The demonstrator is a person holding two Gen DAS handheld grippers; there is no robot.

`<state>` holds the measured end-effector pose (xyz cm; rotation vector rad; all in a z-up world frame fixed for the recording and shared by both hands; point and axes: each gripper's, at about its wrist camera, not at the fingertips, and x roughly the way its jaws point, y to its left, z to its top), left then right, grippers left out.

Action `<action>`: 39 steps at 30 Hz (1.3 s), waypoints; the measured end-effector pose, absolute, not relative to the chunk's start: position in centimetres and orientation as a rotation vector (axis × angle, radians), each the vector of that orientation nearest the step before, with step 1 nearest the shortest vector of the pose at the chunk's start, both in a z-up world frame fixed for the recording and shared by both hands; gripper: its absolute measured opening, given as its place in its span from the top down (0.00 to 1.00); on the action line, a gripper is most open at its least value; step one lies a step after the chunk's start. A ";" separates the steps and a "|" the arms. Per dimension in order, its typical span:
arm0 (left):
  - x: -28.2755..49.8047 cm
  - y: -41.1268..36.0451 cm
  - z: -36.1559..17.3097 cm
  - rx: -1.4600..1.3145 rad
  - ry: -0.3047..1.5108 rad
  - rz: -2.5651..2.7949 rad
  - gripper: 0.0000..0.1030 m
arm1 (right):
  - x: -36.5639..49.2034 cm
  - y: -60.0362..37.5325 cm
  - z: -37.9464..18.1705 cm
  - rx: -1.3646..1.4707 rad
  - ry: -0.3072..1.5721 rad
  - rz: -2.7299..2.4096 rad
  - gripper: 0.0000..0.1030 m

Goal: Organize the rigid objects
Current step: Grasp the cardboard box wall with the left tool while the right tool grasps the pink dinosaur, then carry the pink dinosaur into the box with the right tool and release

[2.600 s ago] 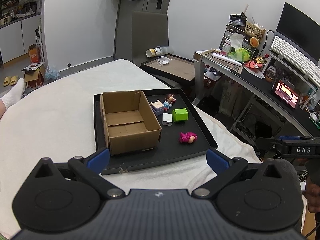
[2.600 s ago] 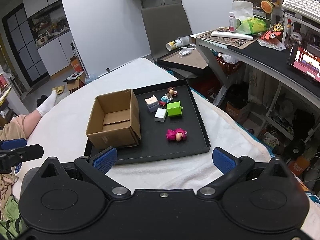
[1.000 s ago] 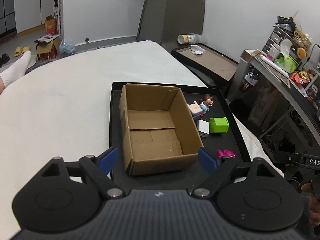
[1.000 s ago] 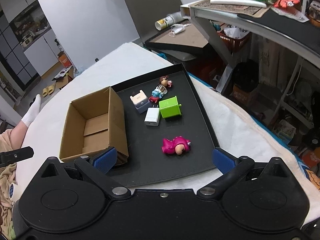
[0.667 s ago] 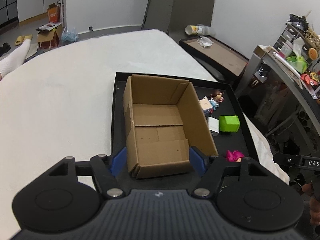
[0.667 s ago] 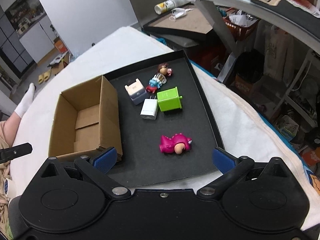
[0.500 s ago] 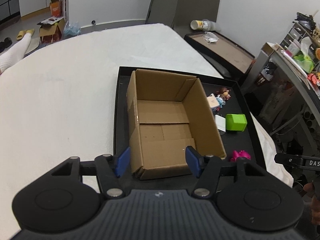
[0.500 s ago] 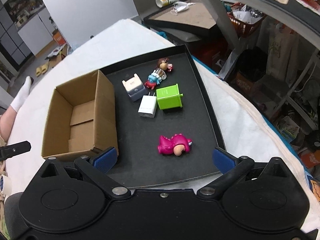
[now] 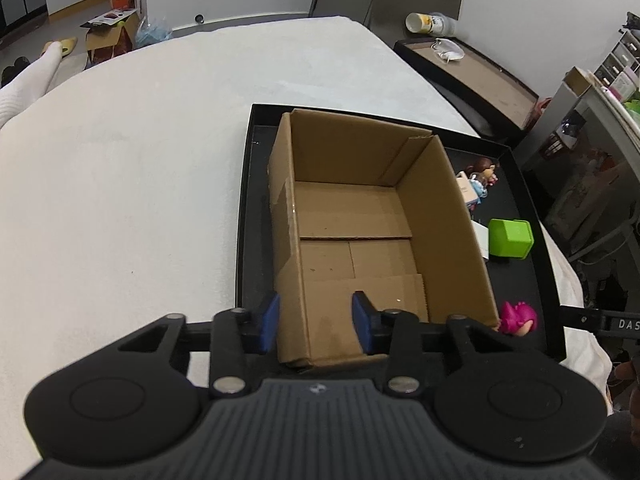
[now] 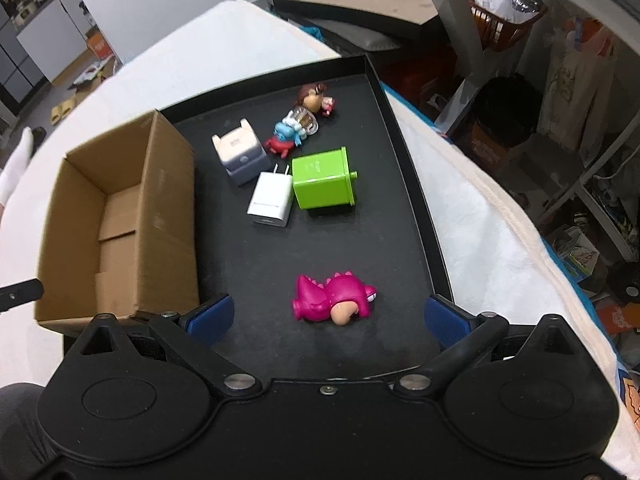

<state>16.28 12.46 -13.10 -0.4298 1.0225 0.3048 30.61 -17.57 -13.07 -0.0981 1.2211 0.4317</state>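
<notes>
My left gripper (image 9: 316,322) straddles the near left corner of the box (image 9: 360,216), one pad outside the wall and one inside, narrowed but not visibly clamped. My right gripper (image 10: 326,316) is spread wide over the pink toy (image 10: 334,298), which lies on the tray (image 10: 416,184) clear of both pads. The box is empty. Step in hand, as I judge it: steady the box, pick the first item. Next: lower the right gripper, close on the toy.
</notes>
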 end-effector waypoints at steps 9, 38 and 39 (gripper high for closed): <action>16.9 12.8 -14.4 -0.424 1.047 0.316 0.76 | 31.3 -16.2 -16.0 -0.155 1.259 0.427 0.00; 16.7 13.4 -15.4 -0.434 1.032 0.318 0.89 | 31.1 -14.7 -19.1 -0.125 1.322 0.492 0.42; 16.6 13.5 -15.5 -0.437 1.029 0.319 0.89 | 31.0 -14.6 -18.8 -0.125 1.316 0.495 0.42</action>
